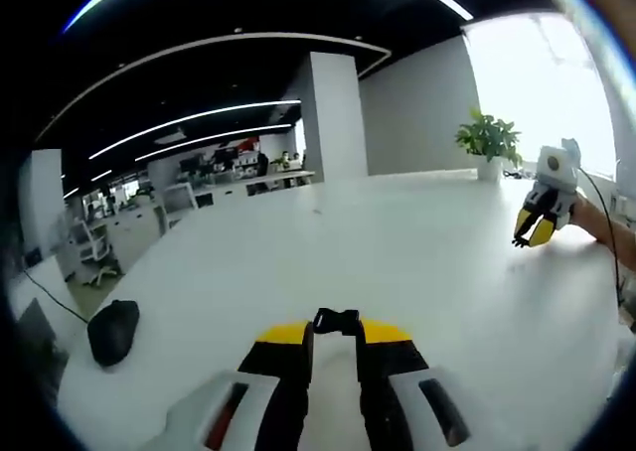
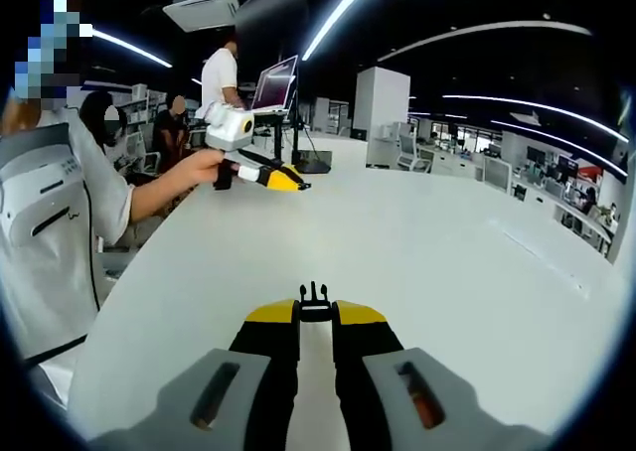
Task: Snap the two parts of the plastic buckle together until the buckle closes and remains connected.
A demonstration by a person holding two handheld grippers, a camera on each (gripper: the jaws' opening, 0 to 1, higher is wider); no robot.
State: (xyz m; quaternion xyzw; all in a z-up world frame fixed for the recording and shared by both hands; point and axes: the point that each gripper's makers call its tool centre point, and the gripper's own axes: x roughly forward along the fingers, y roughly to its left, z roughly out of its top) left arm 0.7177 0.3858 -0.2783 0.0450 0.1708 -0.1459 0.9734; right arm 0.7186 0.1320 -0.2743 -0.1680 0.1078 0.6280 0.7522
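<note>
I hold one half of the plastic buckle in each of my tongs, and the two halves are well apart, so the joining has not begun. My left gripper (image 1: 336,334) is clamped on the socket half (image 1: 336,320), a small black piece pinched between the yellow tips, above the near edge of the white tabletop (image 1: 397,242). My right gripper (image 2: 315,315) is clamped on the pronged half (image 2: 314,299), whose short black prongs stick up past the tips, also over the tabletop.

In the left gripper view my right gripper shows far off toward the right edge of the tabletop, near the potted plant (image 1: 488,141) that stands at the far edge. In the right gripper view my left gripper shows far off over the left edge, held in my hand (image 2: 204,167). A black computer mouse (image 1: 112,331) lies near the left edge.

By my reckoning, both pieces are picked up and that is all that is done. Left to do: bring the tongs together, line the prongs up with the socket mouth, and push until the buckle clicks shut and holds.
</note>
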